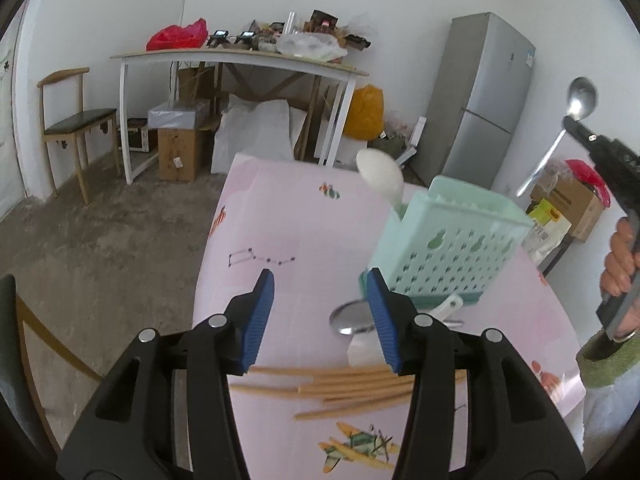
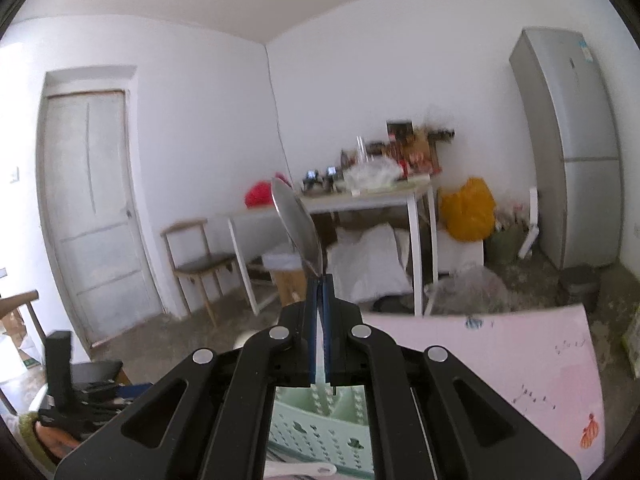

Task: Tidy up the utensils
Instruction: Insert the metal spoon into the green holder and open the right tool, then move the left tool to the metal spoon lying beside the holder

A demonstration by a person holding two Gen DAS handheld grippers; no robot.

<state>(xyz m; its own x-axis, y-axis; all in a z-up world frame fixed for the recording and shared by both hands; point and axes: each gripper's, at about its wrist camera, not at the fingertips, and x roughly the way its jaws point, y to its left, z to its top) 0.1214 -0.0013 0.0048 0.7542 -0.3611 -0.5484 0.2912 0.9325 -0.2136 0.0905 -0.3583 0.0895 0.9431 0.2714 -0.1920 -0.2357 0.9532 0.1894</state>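
Overhead, metal spoon (image 2: 298,224) pinched upright in right gripper (image 2: 320,280) jaws, left gripper (image 1: 320,284) jaws spread, empty.

Left gripper (image 1: 320,312) jaws apart, empty, above the pink table (image 1: 280,232). Chopsticks (image 1: 352,390) lie near. Green basket (image 1: 448,248) stands right, holding a white spoon (image 1: 382,178). Far right, the right gripper (image 1: 576,126) clamps a metal spoon (image 1: 582,98).

- White walls (image 2: 192,40), bare grey concrete floor (image 1: 100,216).
- A cluttered white-legged side table (image 1: 240,58) against the wall, wooden chair (image 1: 68,120) beside it.
- Silver fridge (image 2: 576,148) standing right, pale panelled door (image 2: 96,200) left.
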